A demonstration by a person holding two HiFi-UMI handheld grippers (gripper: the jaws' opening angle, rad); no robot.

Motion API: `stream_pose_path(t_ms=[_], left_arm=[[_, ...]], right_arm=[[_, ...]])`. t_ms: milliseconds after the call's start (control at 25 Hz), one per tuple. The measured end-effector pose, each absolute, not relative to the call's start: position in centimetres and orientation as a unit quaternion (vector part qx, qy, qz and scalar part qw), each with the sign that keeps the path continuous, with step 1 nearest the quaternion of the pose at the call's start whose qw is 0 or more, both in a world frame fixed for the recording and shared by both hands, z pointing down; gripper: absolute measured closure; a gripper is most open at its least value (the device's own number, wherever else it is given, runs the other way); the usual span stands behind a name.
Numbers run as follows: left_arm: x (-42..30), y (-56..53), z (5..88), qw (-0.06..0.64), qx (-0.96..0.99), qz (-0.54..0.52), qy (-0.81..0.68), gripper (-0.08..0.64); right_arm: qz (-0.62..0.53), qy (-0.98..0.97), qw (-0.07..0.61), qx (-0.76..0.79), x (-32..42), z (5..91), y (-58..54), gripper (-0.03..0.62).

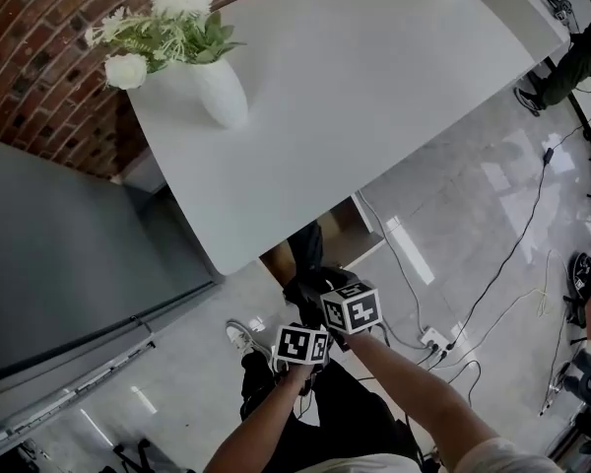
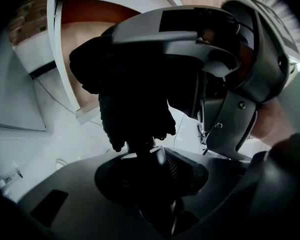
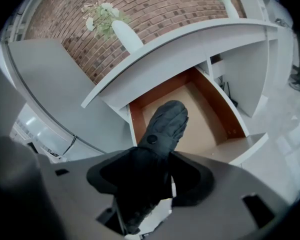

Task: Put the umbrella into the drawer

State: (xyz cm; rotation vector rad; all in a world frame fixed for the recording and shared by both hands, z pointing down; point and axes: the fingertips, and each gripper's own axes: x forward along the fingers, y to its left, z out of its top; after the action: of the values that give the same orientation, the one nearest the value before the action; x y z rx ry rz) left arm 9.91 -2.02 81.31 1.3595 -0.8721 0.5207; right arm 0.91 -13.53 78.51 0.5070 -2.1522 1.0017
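A black folded umbrella (image 1: 308, 286) hangs between both grippers just in front of the open drawer (image 1: 366, 252) under the white table (image 1: 374, 97). In the right gripper view the umbrella (image 3: 166, 124) points into the drawer's brown inside (image 3: 210, 119), with my right gripper (image 3: 149, 176) shut on its fabric. In the left gripper view my left gripper (image 2: 149, 160) is shut on the narrow end of the umbrella (image 2: 127, 96), and the right gripper's grey body (image 2: 235, 79) is close beside it. Both marker cubes sit side by side in the head view, the left gripper (image 1: 297, 313) just nearer me than the right gripper (image 1: 322, 286).
A white vase with flowers (image 1: 217, 87) stands on the table's left part. A dark grey cabinet (image 1: 59, 254) stands at the left. Cables and a power strip (image 1: 435, 340) lie on the glossy floor at the right. My shoe (image 1: 240, 337) is below the grippers.
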Motion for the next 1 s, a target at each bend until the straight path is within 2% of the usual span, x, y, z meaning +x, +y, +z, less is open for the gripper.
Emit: stream_pose_path(t_ms=[560, 840, 880, 960, 1000], left_arm=[[8.7, -3.8, 83.1, 0.687, 0.571, 0.182, -0.412, 0.416], [7.4, -5.5, 83.6, 0.678, 0.568, 0.179, -0.431, 0.414], [7.1, -5.8, 83.7, 0.677, 0.566, 0.179, -0.435, 0.414], [6.6, -6.3, 83.8, 0.674, 0.566, 0.179, -0.440, 0.414], [6.5, -6.5, 83.9, 0.672, 0.567, 0.183, -0.440, 0.418]], right_arm=[[0.367, -0.833, 0.369, 0.188, -0.4, 81.3, -15.4, 0.347], [0.349, -0.838, 0.365, 0.205, -0.9, 81.6, -17.1, 0.367], [0.337, -0.843, 0.362, 0.211, -0.9, 81.4, -17.7, 0.383], [0.304, -0.855, 0.356, 0.223, -1.1, 80.6, -18.8, 0.573], [0.293, -0.859, 0.355, 0.225, -1.3, 80.2, -19.1, 0.572]])
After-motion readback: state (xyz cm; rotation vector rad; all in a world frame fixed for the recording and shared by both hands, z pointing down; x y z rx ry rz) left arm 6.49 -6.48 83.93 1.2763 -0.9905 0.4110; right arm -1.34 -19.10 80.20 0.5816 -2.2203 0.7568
